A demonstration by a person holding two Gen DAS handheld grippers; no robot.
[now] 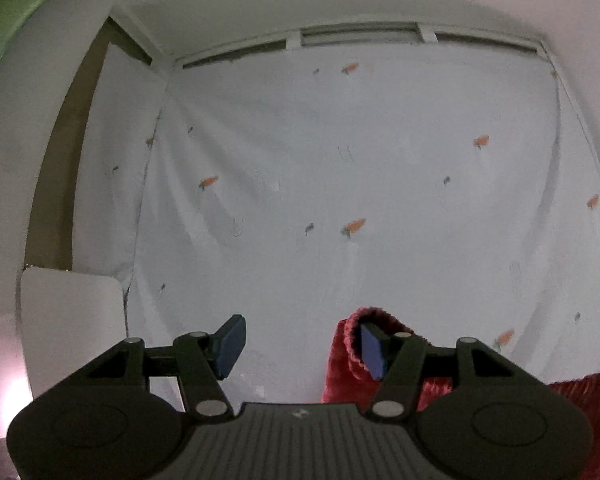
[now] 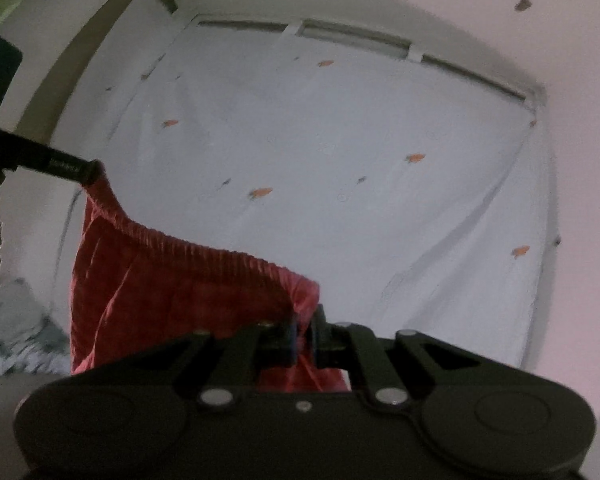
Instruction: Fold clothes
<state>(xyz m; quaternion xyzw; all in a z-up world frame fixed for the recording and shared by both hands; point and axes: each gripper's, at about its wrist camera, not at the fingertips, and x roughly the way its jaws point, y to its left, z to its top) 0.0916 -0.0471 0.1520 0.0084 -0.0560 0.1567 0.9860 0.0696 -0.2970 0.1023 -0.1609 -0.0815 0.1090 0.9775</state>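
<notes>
Bed (image 1: 380, 160) with a white carrot-print sheet (image 2: 340, 140) fills the space ahead of both sets of jaws; no garment lies on the part in view.

Red garment (image 2: 172, 280), looks like velvety shorts or trousers with a gathered elastic waistband (image 2: 204, 246), hangs in the air between the two tools, above the bed's near edge.

Right gripper (image 2: 304, 334): jaws clenched on the waistband corner, fabric pinched between the pads.

Left gripper (image 1: 300, 346): jaws spread wide in its own view. Red cloth is hooked over the right-hand pad (image 1: 370, 356) only; nothing is between the pads. In the right wrist view the far waistband corner hangs from a dark tip (image 2: 82, 170) of that tool. So it is draped, not clamped.

Handling, by judgement: light, soft, limp, sags between the holds, some nap so probably not slick. The thick waistband is the best hold; pinch both corners and keep it taut. The hooked corner could slip off.

Containers: none in view. A patterned cloth heap (image 2: 16, 336) sits low and left of the right jaws, type unclear.
</notes>
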